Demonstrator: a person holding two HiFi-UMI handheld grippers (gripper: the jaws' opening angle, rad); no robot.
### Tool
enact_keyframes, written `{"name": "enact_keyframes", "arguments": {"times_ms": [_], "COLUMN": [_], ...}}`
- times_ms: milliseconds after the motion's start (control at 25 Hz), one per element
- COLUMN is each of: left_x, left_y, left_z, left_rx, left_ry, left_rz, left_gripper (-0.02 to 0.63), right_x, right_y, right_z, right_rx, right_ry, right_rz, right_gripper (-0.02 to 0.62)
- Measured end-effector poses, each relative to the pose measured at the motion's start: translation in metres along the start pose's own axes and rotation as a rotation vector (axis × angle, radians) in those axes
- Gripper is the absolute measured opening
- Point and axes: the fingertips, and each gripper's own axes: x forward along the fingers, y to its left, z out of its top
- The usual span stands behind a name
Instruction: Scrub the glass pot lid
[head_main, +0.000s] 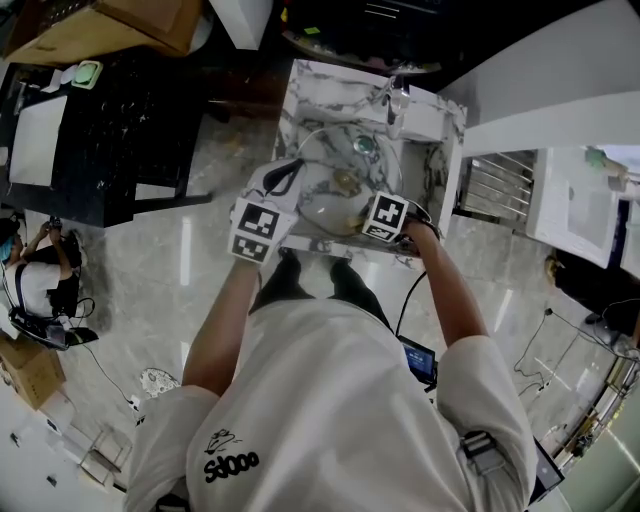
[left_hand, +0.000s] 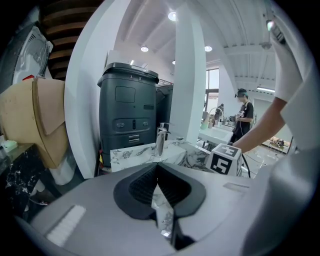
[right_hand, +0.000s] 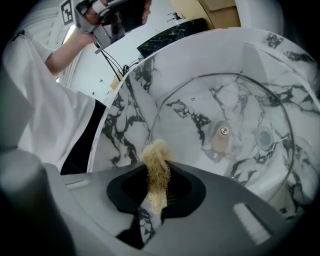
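Scrubbing looks about to begin. The right tongs (right_hand: 157, 176) are clamped on a pale yellow fibrous scrub pad (right_hand: 155, 152), just short of the clear round glass pot lid (right_hand: 200, 120). The lid rests inside the white, black-veined marble sink (right_hand: 125, 117). The left tongs (left_hand: 158, 170) are pressed together, seemingly empty. Next, the pad must be pressed onto the glass. The sink walls crowd sideways strokes, and the only free room is upward.

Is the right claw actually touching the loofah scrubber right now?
Touching. The right gripper view shows the right claw shut on the loofah scrubber, gripping it from both sides.
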Motion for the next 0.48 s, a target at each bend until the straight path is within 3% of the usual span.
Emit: {"name": "enact_keyframes", "arguments": {"times_ms": [480], "left_x": [0.003], "left_y": [-0.003], "left_z": [0.005], "left_rx": [0.004], "left_ry": [-0.008], "left_rz": [-0.012], "left_gripper": [0.009], "right_x": [-0.027], "right_y": [-0.044], "right_z": [-0.031], "right_rx": [0.098], "right_ry": [0.010], "right_rz": [-0.125], "right_gripper": [0.051]}}
